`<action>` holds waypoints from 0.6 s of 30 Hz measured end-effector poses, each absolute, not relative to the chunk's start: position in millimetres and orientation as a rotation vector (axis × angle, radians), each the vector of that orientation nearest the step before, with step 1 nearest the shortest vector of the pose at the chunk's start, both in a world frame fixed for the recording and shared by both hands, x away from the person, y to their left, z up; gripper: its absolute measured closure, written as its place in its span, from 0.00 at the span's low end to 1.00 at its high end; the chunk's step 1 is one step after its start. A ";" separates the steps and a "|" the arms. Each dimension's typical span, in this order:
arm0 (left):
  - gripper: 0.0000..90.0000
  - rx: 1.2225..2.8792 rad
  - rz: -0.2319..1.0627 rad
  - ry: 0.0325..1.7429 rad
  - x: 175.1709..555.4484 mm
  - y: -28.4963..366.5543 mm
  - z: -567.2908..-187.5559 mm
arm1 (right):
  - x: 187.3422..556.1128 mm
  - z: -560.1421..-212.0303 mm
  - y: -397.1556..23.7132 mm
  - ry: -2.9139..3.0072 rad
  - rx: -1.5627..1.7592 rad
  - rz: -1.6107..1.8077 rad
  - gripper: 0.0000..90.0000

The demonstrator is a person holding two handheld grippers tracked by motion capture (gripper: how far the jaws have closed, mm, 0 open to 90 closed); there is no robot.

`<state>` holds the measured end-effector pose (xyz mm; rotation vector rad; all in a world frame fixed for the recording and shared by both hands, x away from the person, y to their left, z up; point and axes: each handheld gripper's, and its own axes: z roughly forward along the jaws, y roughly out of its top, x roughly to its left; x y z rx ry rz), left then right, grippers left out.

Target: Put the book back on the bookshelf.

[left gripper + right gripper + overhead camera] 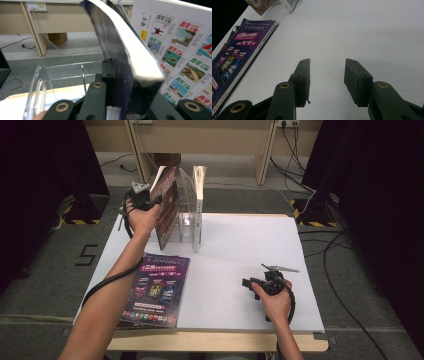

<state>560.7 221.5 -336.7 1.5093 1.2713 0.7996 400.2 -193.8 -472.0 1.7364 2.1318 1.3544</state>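
High view: the left gripper (150, 201) is raised at the far left of the white table (240, 245), clamped on a dark-covered magazine (166, 205) held nearly upright and tilted against the clear acrylic rack (187, 227) near the far edge; a white-backed magazine (199, 205) already stands in the rack beside it; a purple magazine (157, 287) lies flat on a small stack at the near-left corner; the right gripper (250, 284) rests low toward the near right, jaws apart, nothing between them. Left gripper view: the jaws pinch the dark-covered magazine (120, 75) by its lower edge, its page block bowing over to the right toward the white-backed magazine (180, 50); the rack's divider (83, 75) sits to the left of the jaws. Right gripper view: the right gripper (327, 75) stands open over bare table, the purple magazine (237, 57) well off to its left. Risk, as I judge it: gripped by one edge, the magazine may sag or slip, catch a divider, or shove the light rack. Hard to make out: which slot the lower edge is entering; the rack's clear walls blur together.
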 end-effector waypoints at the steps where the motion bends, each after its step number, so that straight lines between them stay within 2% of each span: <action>1: 0.93 1.501 0.808 1.259 560.0 221.3 -337.9 | 400.5 -472.3 -194.3 2.133 1.729 1.355 0.63; 11: 0.93 1.457 0.899 1.163 558.6 215.5 -343.2 | 400.7 -472.7 -195.0 2.128 1.738 1.357 0.63; 18: 0.93 1.445 0.943 1.160 560.7 225.6 -352.9 | 400.5 -472.8 -195.2 2.132 1.731 1.358 0.63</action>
